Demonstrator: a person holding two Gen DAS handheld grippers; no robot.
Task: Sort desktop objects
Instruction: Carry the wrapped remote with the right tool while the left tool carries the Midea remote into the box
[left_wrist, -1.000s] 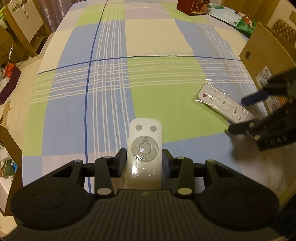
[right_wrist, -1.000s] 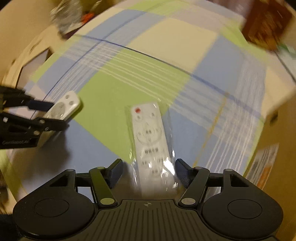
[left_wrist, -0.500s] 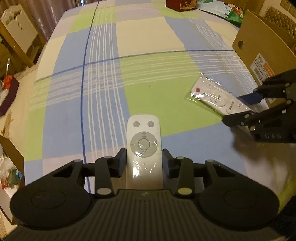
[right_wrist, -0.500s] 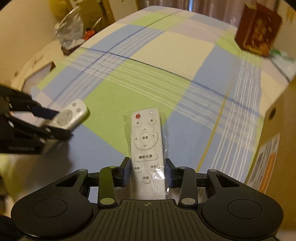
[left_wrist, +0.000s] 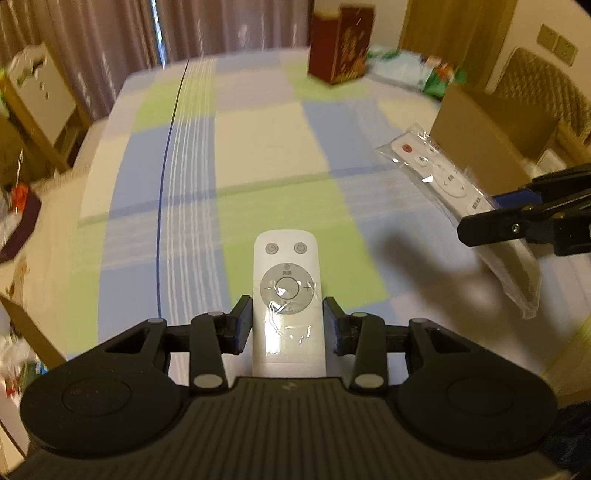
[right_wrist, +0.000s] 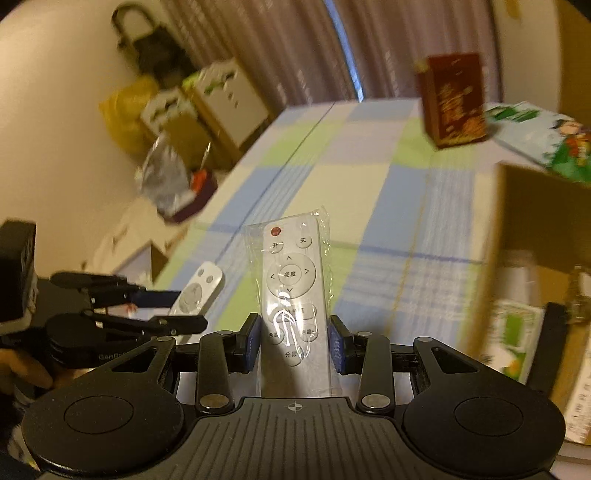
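Observation:
My left gripper (left_wrist: 288, 325) is shut on a small white remote with a grey round pad (left_wrist: 287, 291) and holds it above the checked tablecloth (left_wrist: 258, 147). My right gripper (right_wrist: 294, 341) is shut on a longer white remote in a clear plastic bag (right_wrist: 291, 280), also lifted off the cloth. In the left wrist view the right gripper (left_wrist: 517, 218) and its bagged remote (left_wrist: 439, 173) hang at the right. In the right wrist view the left gripper (right_wrist: 155, 306) and its small remote (right_wrist: 199, 291) are at the lower left.
An open cardboard box (left_wrist: 487, 136) stands at the table's right; in the right wrist view it (right_wrist: 532, 214) holds a bottle (right_wrist: 517, 306). A dark red box (left_wrist: 340, 44) and a green printed bag (left_wrist: 436, 74) are at the far end. Clutter lies beyond the left edge.
Both grippers have lifted their remotes off the tablecloth and tilted up, so more of the room shows. The right gripper closed on the bagged remote one second ago.

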